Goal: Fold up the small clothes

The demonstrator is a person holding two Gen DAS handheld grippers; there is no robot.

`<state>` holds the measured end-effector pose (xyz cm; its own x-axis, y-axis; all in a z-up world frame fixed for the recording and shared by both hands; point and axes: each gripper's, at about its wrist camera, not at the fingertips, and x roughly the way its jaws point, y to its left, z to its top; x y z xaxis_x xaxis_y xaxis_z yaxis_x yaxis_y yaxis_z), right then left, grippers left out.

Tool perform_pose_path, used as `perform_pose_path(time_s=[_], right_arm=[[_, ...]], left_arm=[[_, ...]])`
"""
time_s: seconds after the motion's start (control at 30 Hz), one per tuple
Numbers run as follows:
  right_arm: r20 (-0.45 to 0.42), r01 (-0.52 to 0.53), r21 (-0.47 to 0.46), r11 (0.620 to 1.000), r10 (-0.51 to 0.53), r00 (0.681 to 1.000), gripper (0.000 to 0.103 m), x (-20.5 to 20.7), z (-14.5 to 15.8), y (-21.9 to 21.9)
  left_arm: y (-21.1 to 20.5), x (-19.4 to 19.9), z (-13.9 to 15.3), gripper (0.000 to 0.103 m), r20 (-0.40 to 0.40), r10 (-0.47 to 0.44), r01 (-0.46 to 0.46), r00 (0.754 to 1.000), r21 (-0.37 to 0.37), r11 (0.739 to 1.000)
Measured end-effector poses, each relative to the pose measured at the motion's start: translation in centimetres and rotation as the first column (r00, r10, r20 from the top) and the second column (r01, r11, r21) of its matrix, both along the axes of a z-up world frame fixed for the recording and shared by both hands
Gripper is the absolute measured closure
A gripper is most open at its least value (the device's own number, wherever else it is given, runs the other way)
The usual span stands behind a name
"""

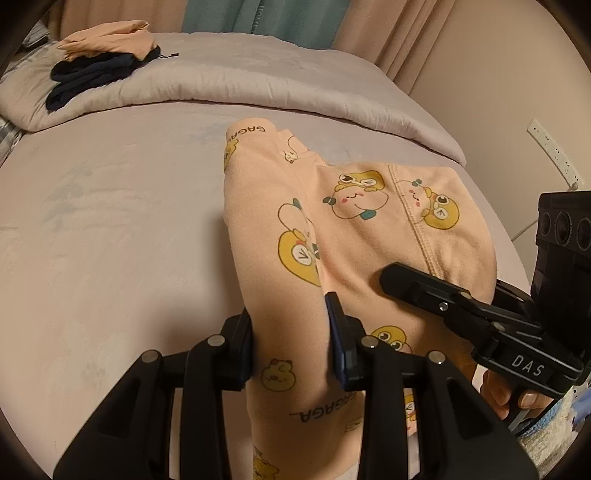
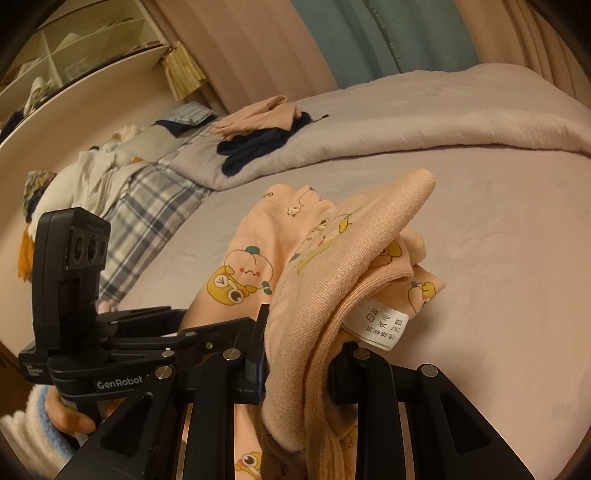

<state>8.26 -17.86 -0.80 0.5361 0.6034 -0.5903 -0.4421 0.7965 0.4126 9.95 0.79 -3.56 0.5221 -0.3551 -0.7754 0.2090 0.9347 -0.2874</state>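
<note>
A small peach garment (image 1: 354, 229) of soft knit, printed with yellow cartoon figures, is lying on the smooth mauve bed sheet (image 1: 110, 221), near the front edge of the bed. A long fold of this garment is clamped between the two fingers of the left gripper (image 1: 291, 350), whose dark blue pads are pressed into the cloth. The ribbed waistband part is pinched by the right gripper (image 2: 299, 354), and there the fabric is bunched over the jaws. A white care label (image 2: 376, 325) with printed symbols is hanging from the waistband, just beside the right finger. Behind the garment, a thick quilted blanket (image 1: 221, 81) is folded back. On this blanket, a flat peach cloth (image 1: 110, 38) is laid over a dark navy garment (image 1: 88, 77). Beyond the blanket, beige and teal curtains (image 1: 280, 14) are seen.
</note>
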Motion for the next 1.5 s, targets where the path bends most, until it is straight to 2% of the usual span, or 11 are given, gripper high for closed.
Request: perform_pose_path(time_s=[0.77,1.03,1.5], right_arm=[[0.029,-0.116,-0.020,0.993,0.117,0.993,0.077,-3.8,1.0,4.9],[0.050,-0.150,-0.039,0.988,0.152,0.987,0.077,-3.9,1.7,6.6],[0.054,-0.197,-0.061,0.979,0.200,0.978,0.077,-2.9,1.9,9.5]], left_arm=[[4.6,-6.7,1.2,0.070,0.038,0.111,-0.111,0.993,-0.016,0.994],[6.4,-7.6,1.9,0.069,0.055,0.151,-0.150,0.987,-0.031,0.988],[9.2,-6.7,1.7,0.069,0.048,0.201,-0.199,0.978,-0.038,0.979]])
